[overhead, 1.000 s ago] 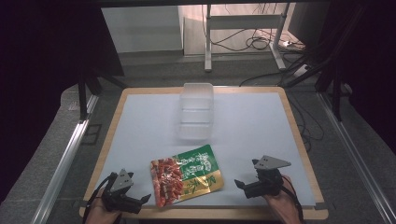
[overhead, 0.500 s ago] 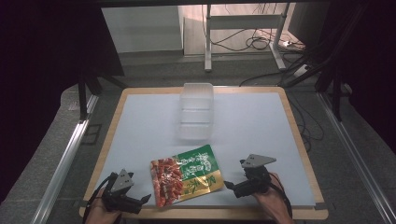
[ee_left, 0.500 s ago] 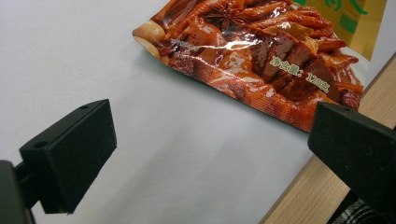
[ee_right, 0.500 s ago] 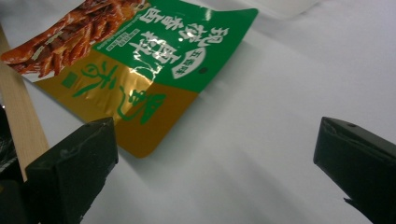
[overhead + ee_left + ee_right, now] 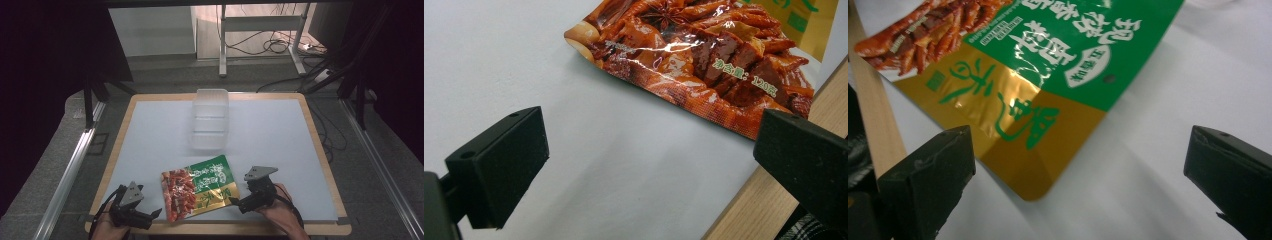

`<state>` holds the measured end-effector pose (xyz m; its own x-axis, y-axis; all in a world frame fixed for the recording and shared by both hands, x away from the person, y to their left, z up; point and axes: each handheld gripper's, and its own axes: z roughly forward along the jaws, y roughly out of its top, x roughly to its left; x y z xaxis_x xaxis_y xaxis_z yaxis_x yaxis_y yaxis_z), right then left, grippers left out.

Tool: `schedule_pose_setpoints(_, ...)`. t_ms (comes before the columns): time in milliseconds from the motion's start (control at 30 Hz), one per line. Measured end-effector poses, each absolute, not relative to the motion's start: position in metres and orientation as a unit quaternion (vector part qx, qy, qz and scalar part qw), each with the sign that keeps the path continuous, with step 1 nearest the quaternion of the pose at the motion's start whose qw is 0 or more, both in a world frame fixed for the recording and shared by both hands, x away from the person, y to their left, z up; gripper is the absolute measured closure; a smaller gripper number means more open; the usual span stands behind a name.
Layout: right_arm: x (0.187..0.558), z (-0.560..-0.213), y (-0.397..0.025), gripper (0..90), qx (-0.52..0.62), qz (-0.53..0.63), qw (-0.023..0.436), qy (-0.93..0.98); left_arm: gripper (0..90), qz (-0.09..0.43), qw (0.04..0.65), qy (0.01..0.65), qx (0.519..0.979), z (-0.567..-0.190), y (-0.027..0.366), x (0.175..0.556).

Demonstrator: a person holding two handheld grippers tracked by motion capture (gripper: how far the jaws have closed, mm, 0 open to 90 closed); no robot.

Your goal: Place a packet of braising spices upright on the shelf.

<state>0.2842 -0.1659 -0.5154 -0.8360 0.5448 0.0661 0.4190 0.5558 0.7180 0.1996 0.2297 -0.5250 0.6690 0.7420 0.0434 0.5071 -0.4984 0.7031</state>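
Now the right gripper (image 5: 239,204), jaws wide and empty, has slid in to the gold corner of the snack pouch (image 5: 200,193) near the table's front edge; the left gripper (image 5: 150,216) waits open beside it, and a grasp looks imminent, the clear tray (image 5: 210,120) lying beyond.

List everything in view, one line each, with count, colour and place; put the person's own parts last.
snack pouch: one, green, gold and red, near edge of the table, between the tongs.
plastic container: one, clear, far middle of the table.
table: one, pale top with wooden rim.
cables: several, dark, on the floor beyond the table.
left tongs: one, black, open, left of the pouch.
right tongs: one, black, open, at the pouch's gold corner.
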Motion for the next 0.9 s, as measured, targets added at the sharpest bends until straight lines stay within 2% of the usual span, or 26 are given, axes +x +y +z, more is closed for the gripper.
schedule_pose_setpoints(233,0.292,-0.522,-0.158,2.4,0.295,0.369,0.055,0.880,1.2,0.173,0.338,0.368,0.849,-0.525,0.229,0.199)
schedule_pose_setpoints(333,0.295,-0.521,-0.155,7.1,0.294,0.370,0.045,0.880,1.2,0.174,0.337,0.368,0.849,-0.525,0.229,0.199)
schedule_pose_setpoints(367,0.297,-0.521,-0.153,11.5,0.294,0.369,0.043,0.881,1.2,0.174,0.337,0.368,0.849,-0.525,0.229,0.199)
schedule_pose_setpoints(800,0.315,-0.525,-0.133,29.7,0.286,0.363,0.028,0.886,1.3,0.176,0.333,0.366,0.851,-0.525,0.229,0.199)
schedule_pose_setpoints(900,0.316,-0.524,-0.126,37.6,0.273,0.366,0.035,0.889,1.3,0.176,0.334,0.367,0.850,-0.525,0.229,0.199)
